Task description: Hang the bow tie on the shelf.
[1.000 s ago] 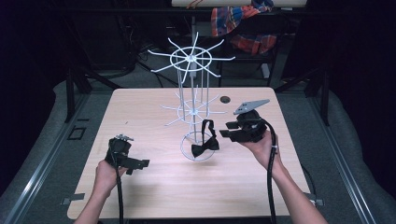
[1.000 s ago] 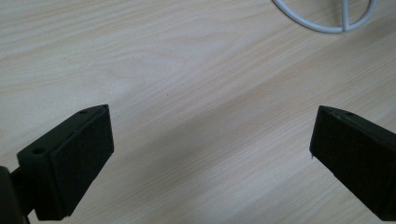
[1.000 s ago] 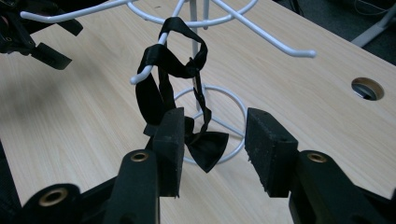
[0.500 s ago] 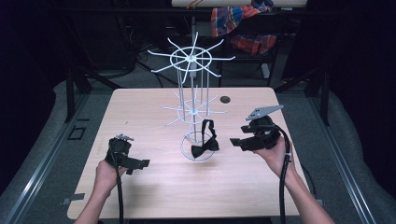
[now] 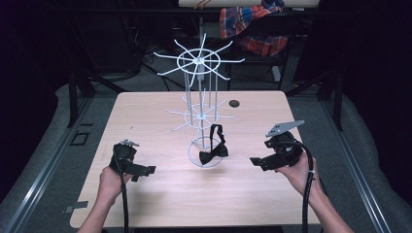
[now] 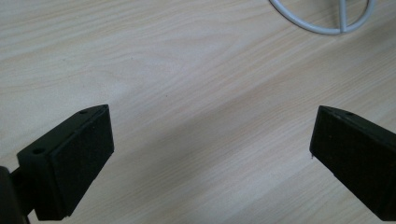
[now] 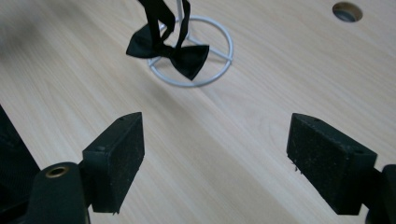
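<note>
Bow tie: black fabric bow tie (image 5: 214,151) hangs by its strap from a low arm of the white wire carousel rack (image 5: 199,87), over the rack's base ring on the pale wooden desk (image 5: 145,116).
Right gripper (image 5: 256,162): has backed off to the right since a second ago; fingers (image 7: 116,154) just spread, nothing between them.
Left gripper (image 5: 150,169): fingers apart, empty, low over the desk.
Meaning: tie looks hung and released.

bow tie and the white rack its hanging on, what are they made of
The bow tie looks like soft black fabric, matte with a slight sheen; its strap drapes limply. The white rack looks like thin metal wire, coated or painted glossy white, judging by its slim, stiff rods and ring base.
</note>
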Available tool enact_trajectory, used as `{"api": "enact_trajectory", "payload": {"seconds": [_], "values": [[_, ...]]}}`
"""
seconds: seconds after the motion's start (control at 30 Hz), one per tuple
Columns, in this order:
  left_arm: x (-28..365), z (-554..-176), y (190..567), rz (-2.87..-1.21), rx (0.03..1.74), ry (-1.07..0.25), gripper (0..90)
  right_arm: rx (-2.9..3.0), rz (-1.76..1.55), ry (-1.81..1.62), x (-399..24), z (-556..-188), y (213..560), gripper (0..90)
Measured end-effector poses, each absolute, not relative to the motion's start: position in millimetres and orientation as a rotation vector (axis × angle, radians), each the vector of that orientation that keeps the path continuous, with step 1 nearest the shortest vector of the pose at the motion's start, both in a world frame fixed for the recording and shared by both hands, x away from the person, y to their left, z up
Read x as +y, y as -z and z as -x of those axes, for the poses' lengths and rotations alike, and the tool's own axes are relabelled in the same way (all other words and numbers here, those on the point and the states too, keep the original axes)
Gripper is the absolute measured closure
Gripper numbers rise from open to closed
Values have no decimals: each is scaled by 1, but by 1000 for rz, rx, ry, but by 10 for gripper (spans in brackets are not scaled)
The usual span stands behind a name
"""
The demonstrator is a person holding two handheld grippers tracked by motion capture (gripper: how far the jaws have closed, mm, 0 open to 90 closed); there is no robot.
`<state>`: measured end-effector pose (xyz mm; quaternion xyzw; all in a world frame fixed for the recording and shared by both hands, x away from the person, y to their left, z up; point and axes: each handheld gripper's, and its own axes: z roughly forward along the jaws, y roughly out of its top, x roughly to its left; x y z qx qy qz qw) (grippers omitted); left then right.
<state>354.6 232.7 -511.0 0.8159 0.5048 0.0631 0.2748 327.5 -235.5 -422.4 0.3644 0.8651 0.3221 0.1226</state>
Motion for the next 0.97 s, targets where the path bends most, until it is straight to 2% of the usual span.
{"api": "enact_trajectory", "payload": {"seconds": [0.53, 0.63, 0.67, 0.97], "values": [[231, -355, 512, -2196, 1356, -162, 0, 2606, -1145, -787, -257, -308, 468, 137], [231, -355, 512, -2198, 1356, -162, 0, 2613, -1178, -761, -261, -306, 478, 104], [231, -356, 512, -2204, 1348, -163, 0, 2642, -1215, -737, -263, -305, 487, 58], [230, -356, 513, -2209, 1345, -163, 0, 2670, -1225, -659, -264, -304, 501, 8]]}}
